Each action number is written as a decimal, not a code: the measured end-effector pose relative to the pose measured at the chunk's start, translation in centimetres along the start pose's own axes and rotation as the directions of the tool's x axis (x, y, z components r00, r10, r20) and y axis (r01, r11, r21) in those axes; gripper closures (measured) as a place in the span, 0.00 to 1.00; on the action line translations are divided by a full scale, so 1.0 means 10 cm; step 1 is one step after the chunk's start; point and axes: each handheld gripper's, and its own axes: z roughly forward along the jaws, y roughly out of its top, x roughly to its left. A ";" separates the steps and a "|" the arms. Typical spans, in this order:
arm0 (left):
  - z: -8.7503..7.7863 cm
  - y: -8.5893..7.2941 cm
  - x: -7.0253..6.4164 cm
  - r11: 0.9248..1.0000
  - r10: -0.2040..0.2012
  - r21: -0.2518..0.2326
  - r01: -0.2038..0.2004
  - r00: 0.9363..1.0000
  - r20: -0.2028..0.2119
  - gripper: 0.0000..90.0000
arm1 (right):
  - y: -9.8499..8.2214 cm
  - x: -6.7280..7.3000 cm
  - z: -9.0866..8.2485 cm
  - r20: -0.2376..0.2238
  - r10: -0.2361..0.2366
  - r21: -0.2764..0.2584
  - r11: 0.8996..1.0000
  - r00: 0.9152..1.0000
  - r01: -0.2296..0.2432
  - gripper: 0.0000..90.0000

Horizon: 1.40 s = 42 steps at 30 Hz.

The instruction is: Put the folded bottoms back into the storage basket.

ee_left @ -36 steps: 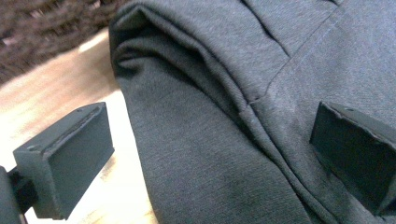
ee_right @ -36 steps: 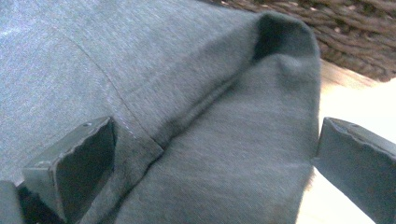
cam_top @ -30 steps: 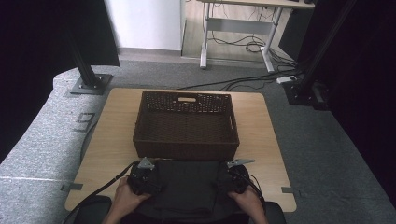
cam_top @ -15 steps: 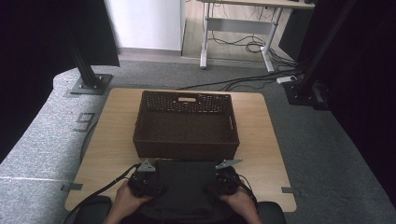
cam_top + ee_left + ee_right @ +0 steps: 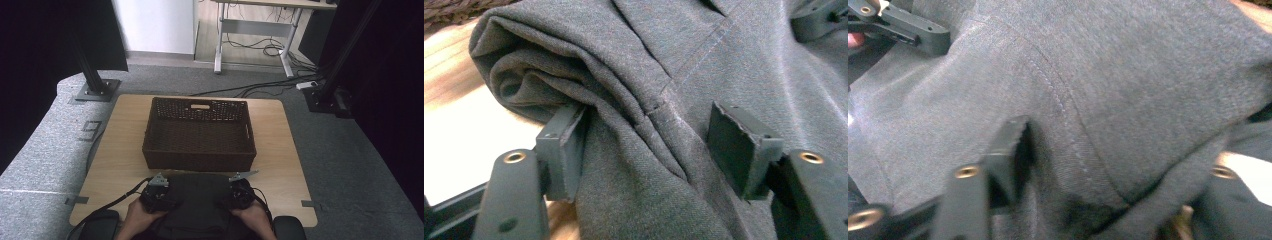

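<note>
Lying folded on the wooden table, the dark grey garment sits just in front of the brown woven basket, on the person's side of it, in the high view; the left gripper rests at the garment's left edge and the right gripper at its right edge, both near the basket's front wall; a hand grips the left one and another hand the right one; a black cable trails from the left gripper away from the basket toward the table's near corner.

In the left gripper view the garment bulges up between the two black jaws, a stitched seam running across it; one pad presses into the bunched fold at the cloth's edge, the other pad lies against the flat of the fabric; the jaws have just been closing, with the cloth between them, and they now pinch it; a sliver of the basket shows beyond the garment's far corner, with pale table beside the fold.

In the right gripper view the garment spreads over the frame, its seam curving down between the jaws; one ridged pad digs into the fabric, the other jaw is half buried under a fold; these jaws have also just been closing, and they clench the cloth; the left gripper shows farther off, at the garment's opposite edge.
</note>
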 end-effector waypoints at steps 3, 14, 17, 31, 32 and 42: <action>0.00 0.01 0.00 1.000 -0.023 0.007 0.023 1.000 0.013 0.45 | 0.00 0.00 0.01 -0.010 0.011 0.010 1.000 1.000 -0.011 0.62; -0.07 0.03 -0.03 0.999 -0.006 -0.031 0.008 0.999 0.051 0.76 | -0.02 0.01 -0.04 -0.039 0.006 -0.039 0.999 0.999 -0.007 0.72; -0.10 0.05 -0.03 0.999 0.002 -0.043 0.001 0.998 0.060 0.77 | -0.02 0.02 -0.07 -0.042 -0.006 -0.055 0.998 0.999 0.003 0.73; -0.37 0.29 -0.07 0.991 0.065 -0.121 -0.055 0.995 0.079 0.77 | 0.11 0.16 -0.30 -0.030 -0.059 -0.150 0.987 0.998 0.054 0.74; -0.39 0.31 -0.08 0.990 0.070 -0.128 -0.060 0.995 0.076 0.77 | 0.13 0.17 -0.32 -0.026 -0.068 -0.155 0.986 0.997 0.063 0.74; -0.60 0.52 -0.09 0.977 0.089 -0.200 -0.071 0.992 0.084 0.77 | 0.32 0.24 -0.53 0.012 -0.135 -0.215 0.967 0.991 0.134 0.74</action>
